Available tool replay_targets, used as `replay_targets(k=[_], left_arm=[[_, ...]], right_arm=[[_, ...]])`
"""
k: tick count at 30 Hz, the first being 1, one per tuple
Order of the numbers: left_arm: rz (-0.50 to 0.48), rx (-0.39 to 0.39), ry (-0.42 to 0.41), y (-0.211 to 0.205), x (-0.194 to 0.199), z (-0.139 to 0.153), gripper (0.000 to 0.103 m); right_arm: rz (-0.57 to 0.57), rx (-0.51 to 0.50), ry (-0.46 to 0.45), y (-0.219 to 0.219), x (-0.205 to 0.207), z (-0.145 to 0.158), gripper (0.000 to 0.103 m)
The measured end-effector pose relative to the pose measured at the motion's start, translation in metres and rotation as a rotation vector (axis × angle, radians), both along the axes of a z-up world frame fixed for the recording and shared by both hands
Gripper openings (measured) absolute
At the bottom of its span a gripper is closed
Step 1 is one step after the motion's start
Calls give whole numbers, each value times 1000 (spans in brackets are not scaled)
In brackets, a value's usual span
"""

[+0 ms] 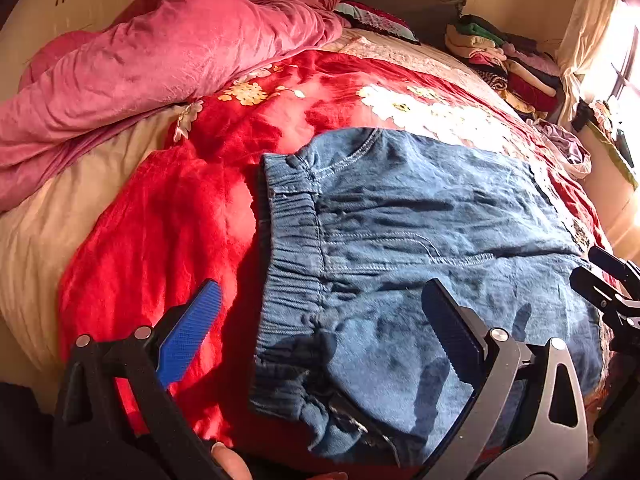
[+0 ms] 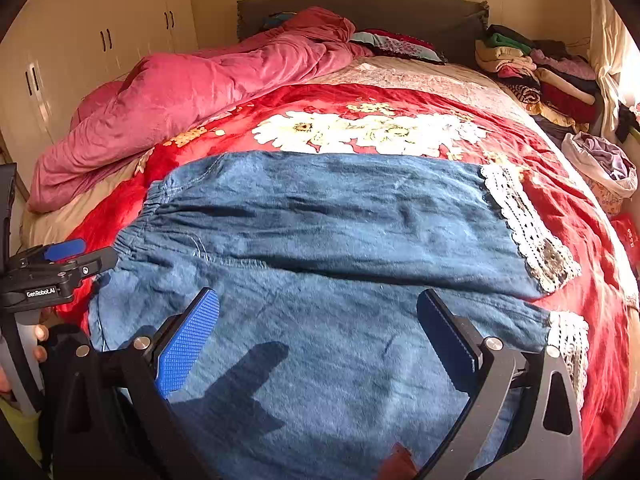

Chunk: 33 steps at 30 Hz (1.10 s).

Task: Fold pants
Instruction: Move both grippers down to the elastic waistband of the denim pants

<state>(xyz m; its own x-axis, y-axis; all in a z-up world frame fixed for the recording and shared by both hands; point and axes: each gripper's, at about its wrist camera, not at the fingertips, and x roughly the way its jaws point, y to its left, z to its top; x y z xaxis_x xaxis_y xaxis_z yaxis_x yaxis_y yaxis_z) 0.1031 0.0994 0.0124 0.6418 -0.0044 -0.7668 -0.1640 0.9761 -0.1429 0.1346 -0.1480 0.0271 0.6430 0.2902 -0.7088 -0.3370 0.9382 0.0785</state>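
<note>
Blue denim pants point(image 2: 328, 248) with an elastic waistband point(image 1: 288, 264) and white lace cuffs point(image 2: 528, 232) lie spread flat on a red floral blanket point(image 2: 360, 128); the waist is to the left, the cuffs to the right. My left gripper point(image 1: 324, 304) hovers open over the waistband end, nothing between its fingers. Over the nearer leg my right gripper point(image 2: 320, 312) also stands open and empty. In the right wrist view the left gripper point(image 2: 68, 260) shows at the left edge; the right gripper point(image 1: 608, 284) appears at the right edge of the left wrist view.
A crumpled pink duvet point(image 2: 192, 92) lies along the bed's left side. Stacked folded clothes point(image 2: 536, 72) sit at the far right by the headboard, with a bag of clothes point(image 2: 604, 168) nearer. Wardrobe doors point(image 2: 80, 44) stand to the left, a bright window point(image 1: 624, 52) on the right.
</note>
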Motion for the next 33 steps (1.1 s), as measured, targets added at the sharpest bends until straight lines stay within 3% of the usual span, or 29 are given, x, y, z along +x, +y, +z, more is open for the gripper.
replay_targets(k=[6, 17, 19, 22, 26, 29, 30, 33], left_arm=[[-7, 7, 17, 18, 30, 0, 94], [-43, 36, 74, 60, 104, -16, 94], [-62, 56, 84, 63, 113, -21, 94], [-106, 3, 85, 71, 123, -29, 94], [-141, -4, 94, 68, 129, -39, 93], [-167, -30, 80, 68, 132, -42, 71], [-166, -25, 72, 67, 132, -42, 58], [-188, 35, 49, 57, 129, -40, 38]], right_arm=[[57, -44, -2, 22, 38, 6, 99], [115, -23, 75, 49, 112, -1, 99], [111, -53, 75, 54, 123, -4, 99], [142, -98, 61, 63, 136, -7, 99], [189, -169, 53, 77, 153, -14, 99], [216, -212, 64, 86, 168, -20, 99], [231, -221, 70, 90, 173, -22, 99], [268, -260, 68, 99, 184, -28, 99]])
